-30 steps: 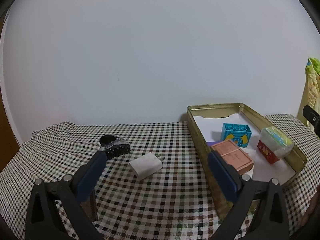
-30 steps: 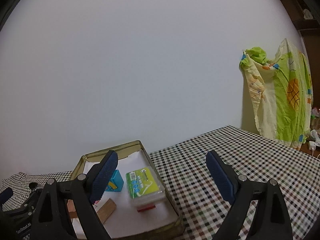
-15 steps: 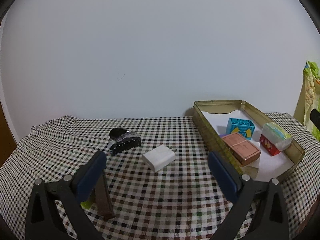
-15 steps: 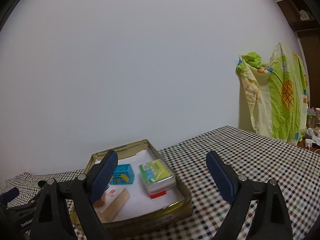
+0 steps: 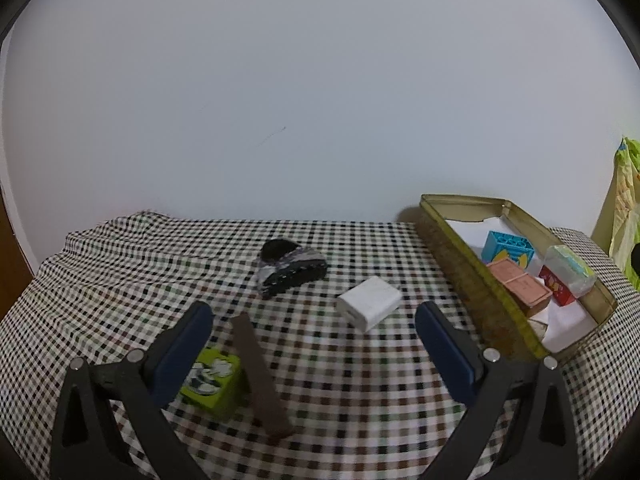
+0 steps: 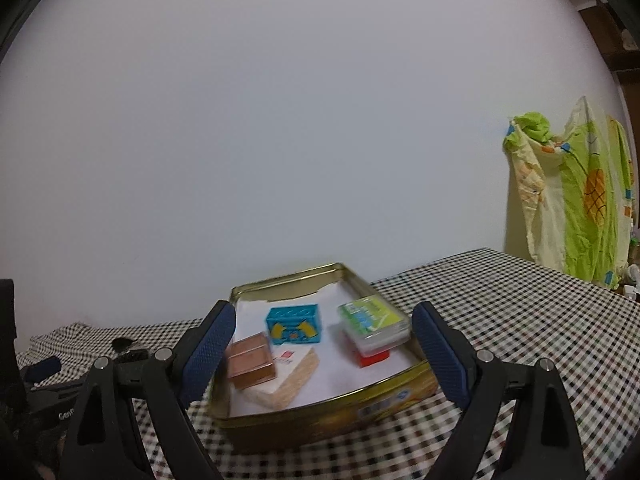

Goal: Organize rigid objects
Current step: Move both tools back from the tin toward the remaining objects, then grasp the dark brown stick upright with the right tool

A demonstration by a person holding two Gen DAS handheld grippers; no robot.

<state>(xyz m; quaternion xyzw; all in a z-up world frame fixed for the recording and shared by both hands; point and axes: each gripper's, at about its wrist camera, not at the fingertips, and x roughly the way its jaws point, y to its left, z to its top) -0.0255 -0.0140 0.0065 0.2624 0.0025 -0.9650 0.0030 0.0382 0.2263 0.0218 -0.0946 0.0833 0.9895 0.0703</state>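
Four loose things lie on the checked surface [image 5: 360, 392]: green box [image 5: 214, 380], brown strip [image 5: 260, 376], hair clip [image 5: 290, 270], white charger [image 5: 370, 307]. Right of them, the tin [image 5: 460, 256] holds more. Both grippers, left [image 5: 312, 350] and right [image 6: 323, 354], hover wide open, empty.

Between the wide-apart fingers of the left gripper [image 5: 312, 344] the checked table [image 5: 120, 264] is mostly bare, so there is room to pass forward. A brown strip [image 5: 260, 376] lies just inside the left finger, with a green block [image 5: 212, 380] touching that finger's inner side. Ahead and a little right sits a white adapter [image 5: 370, 307]; further ahead, a dark hair clip [image 5: 290, 270]. To the right, the wall of the gold tin [image 5: 468, 276] blocks the way.

In front of the right gripper [image 6: 323, 354] the same tin stands across the path, its near wall between both fingers. To its right the table is free.
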